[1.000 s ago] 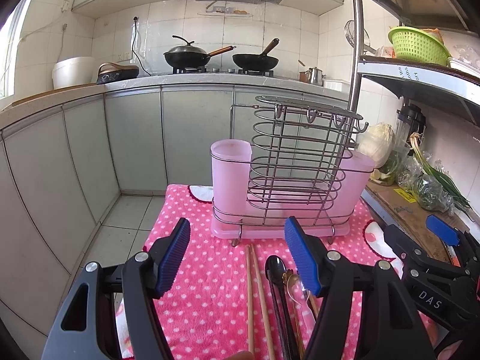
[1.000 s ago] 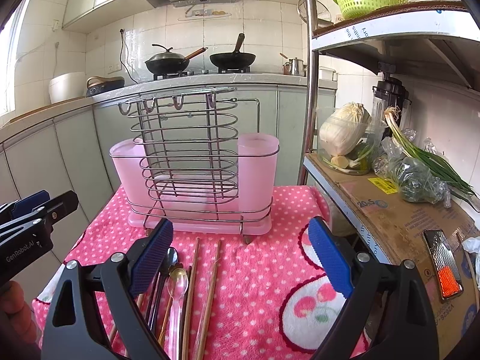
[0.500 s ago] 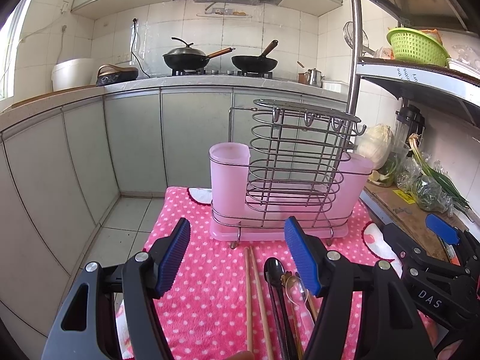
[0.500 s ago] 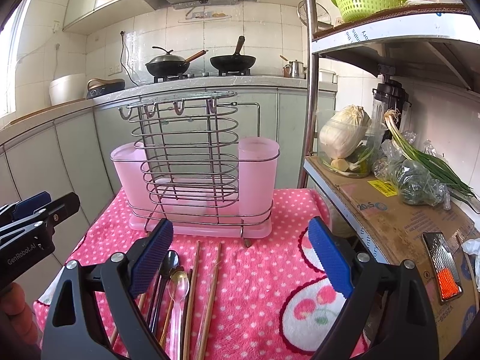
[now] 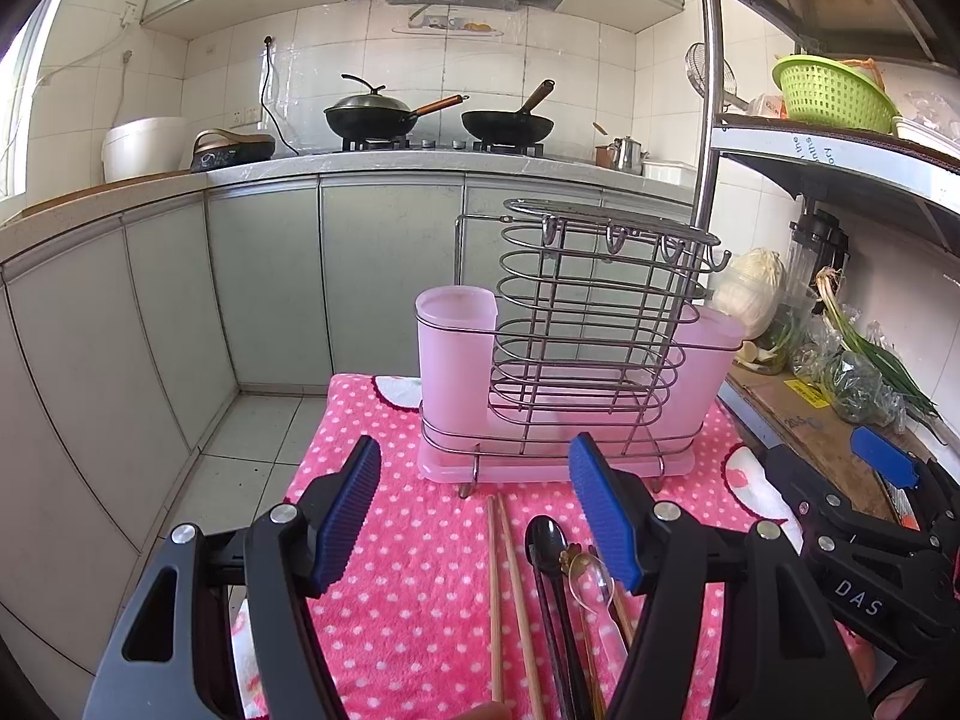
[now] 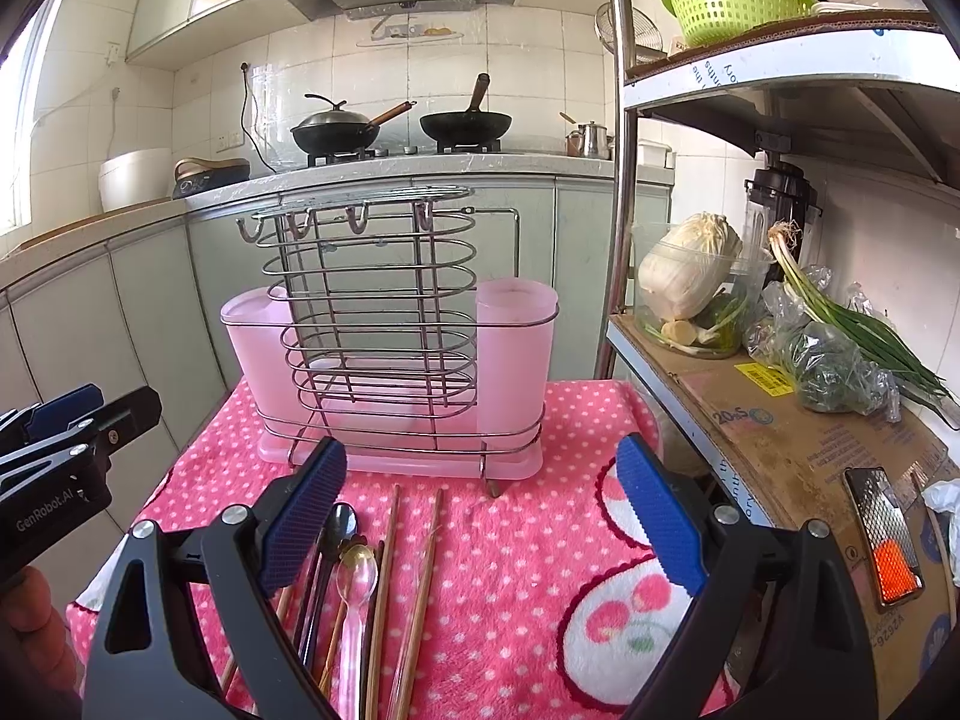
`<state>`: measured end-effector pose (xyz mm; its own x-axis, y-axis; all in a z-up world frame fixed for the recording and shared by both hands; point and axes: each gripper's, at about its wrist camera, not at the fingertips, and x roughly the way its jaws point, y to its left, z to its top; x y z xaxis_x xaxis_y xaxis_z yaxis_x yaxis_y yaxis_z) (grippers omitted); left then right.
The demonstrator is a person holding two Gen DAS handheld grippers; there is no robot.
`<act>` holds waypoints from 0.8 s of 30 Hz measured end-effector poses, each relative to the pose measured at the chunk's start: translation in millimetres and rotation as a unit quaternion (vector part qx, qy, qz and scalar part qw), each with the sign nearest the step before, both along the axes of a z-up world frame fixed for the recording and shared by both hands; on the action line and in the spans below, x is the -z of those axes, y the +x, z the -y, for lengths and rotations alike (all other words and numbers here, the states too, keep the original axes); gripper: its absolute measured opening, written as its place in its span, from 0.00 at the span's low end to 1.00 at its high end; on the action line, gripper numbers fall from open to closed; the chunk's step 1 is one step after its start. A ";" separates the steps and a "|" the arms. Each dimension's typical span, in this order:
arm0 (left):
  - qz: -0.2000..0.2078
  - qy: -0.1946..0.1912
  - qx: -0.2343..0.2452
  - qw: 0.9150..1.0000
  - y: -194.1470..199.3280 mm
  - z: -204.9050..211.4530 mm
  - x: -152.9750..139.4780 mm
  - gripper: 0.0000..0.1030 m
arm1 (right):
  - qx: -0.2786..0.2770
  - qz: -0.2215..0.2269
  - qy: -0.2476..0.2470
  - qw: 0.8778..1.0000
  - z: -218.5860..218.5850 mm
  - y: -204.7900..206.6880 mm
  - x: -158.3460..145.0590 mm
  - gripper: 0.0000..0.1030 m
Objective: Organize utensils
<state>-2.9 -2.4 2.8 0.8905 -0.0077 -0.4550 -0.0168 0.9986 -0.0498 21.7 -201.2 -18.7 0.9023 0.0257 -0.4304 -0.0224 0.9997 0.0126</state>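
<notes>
A wire rack with pink plastic cups (image 5: 570,372) stands at the far side of a pink dotted towel (image 5: 420,570); it also shows in the right wrist view (image 6: 396,360). Wooden chopsticks (image 5: 501,588) (image 6: 420,588), a black spoon (image 5: 543,540) (image 6: 343,525) and a clear spoon (image 6: 355,588) lie in a bunch in front of it. My left gripper (image 5: 474,516) is open and empty above the chopsticks. My right gripper (image 6: 480,522) is open and empty, above the towel to the right of the utensils.
A metal shelf post (image 6: 618,180) and a shelf with cardboard (image 6: 780,438), cabbage (image 6: 690,270) and green onions (image 6: 858,336) stand at the right. A grater (image 6: 882,540) lies on the cardboard. Grey cabinets (image 5: 240,288) with a stove and woks run behind.
Both grippers have drawn back slightly from the rack; the view has shifted a little. Both stay open and empty.
</notes>
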 end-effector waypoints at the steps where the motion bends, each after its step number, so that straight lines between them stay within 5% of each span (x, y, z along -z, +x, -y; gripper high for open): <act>1: 0.000 0.000 0.000 1.000 0.3 0.2 -0.3 0.63 | 0.000 0.000 0.000 1.000 -0.2 0.2 0.0 0.89; 24: 0.000 -0.003 0.001 1.000 0.4 -2.6 2.1 0.63 | -0.001 -0.004 -0.001 1.000 -1.1 1.3 1.1 0.89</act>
<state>-2.5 0.2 0.7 0.8905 -0.0111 -0.4549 -0.0158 0.9983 -0.0553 23.0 -200.1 -19.8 0.8986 0.0263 -0.4381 -0.0243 0.9997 0.0100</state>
